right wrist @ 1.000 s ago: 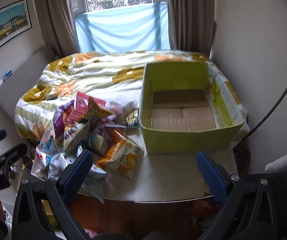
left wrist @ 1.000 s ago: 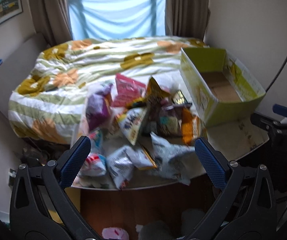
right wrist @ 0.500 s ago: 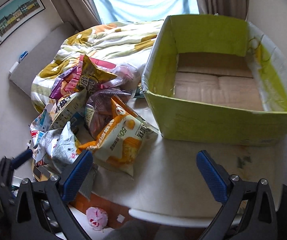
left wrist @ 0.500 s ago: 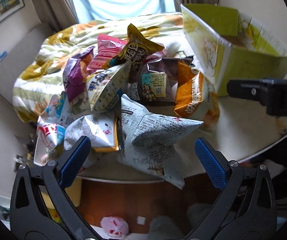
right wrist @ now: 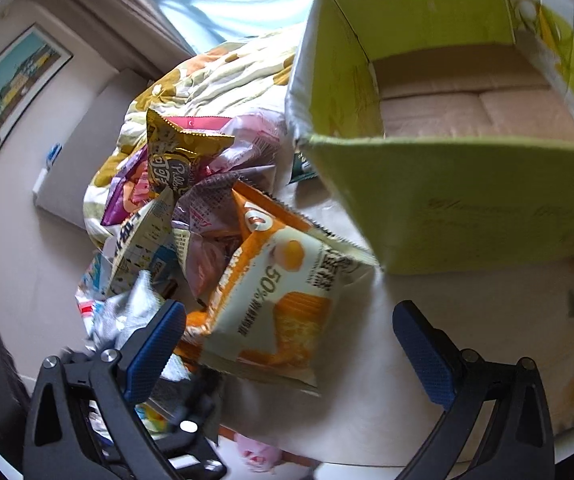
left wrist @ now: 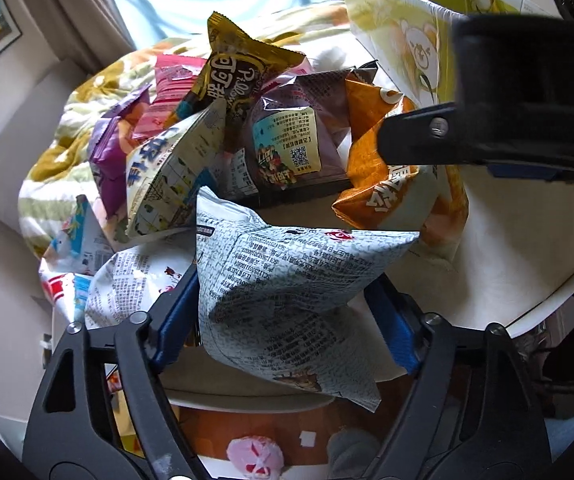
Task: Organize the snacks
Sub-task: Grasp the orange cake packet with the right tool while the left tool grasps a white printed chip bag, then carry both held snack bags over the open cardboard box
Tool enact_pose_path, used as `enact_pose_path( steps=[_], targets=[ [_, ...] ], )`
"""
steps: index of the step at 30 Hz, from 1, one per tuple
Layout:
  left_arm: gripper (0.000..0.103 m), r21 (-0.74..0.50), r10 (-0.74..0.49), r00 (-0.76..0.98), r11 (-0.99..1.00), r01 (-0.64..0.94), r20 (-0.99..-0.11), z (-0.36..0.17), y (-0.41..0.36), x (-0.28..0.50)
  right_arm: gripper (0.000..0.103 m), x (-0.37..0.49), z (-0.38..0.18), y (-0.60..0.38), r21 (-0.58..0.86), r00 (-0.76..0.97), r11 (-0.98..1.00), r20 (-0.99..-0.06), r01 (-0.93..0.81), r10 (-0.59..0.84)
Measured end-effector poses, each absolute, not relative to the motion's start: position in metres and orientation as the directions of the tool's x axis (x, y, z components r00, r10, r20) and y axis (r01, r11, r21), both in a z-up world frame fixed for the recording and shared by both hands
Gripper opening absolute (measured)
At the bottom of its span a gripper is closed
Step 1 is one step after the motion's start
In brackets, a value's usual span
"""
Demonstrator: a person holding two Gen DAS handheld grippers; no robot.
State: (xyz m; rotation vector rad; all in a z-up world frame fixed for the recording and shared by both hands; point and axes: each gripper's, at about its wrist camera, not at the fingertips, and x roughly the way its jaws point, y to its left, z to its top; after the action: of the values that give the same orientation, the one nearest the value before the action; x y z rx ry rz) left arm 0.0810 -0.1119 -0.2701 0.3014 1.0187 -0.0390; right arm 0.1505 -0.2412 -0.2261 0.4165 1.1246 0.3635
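white printed snack bag between spread left tongs, right tongs spread beside orange bag

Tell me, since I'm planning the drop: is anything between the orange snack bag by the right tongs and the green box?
Nothing visible. The orange snack bag lies at the pile's edge nearest the green box, with only bare table between. The box stands open-topped, and the right tongs are open.

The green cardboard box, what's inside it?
The green cardboard box shows only its bare brown cardboard floor and green inner walls; no snacks are visible inside. The near wall hides the front strip of the floor, so that part cannot be checked.
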Motion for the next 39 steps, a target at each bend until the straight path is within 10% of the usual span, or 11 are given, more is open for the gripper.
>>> enact_pose_path(
  steps=[7,20,39],
  targets=[
    [0.063,0.219,0.067,0.518,0.946,0.238,-0.853,-0.274,-0.115,0.085,0.102,0.153,-0.242,-0.239,0.540,0.387,0.841,-0.781,0.026,0.489],
    [0.061,0.188,0.004,0.510,0.932,0.310,-0.860,-0.272,-0.110,0.084,0.059,0.160,-0.256,-0.250,0.618,0.380,0.778,-0.751,0.113,0.541],
    [0.060,0.111,-0.071,0.577,0.955,0.274,-0.814,-0.201,-0.105,0.065,0.057,0.133,-0.166,-0.269,0.621,0.457,0.783,-0.689,-0.028,0.563]
  ],
)
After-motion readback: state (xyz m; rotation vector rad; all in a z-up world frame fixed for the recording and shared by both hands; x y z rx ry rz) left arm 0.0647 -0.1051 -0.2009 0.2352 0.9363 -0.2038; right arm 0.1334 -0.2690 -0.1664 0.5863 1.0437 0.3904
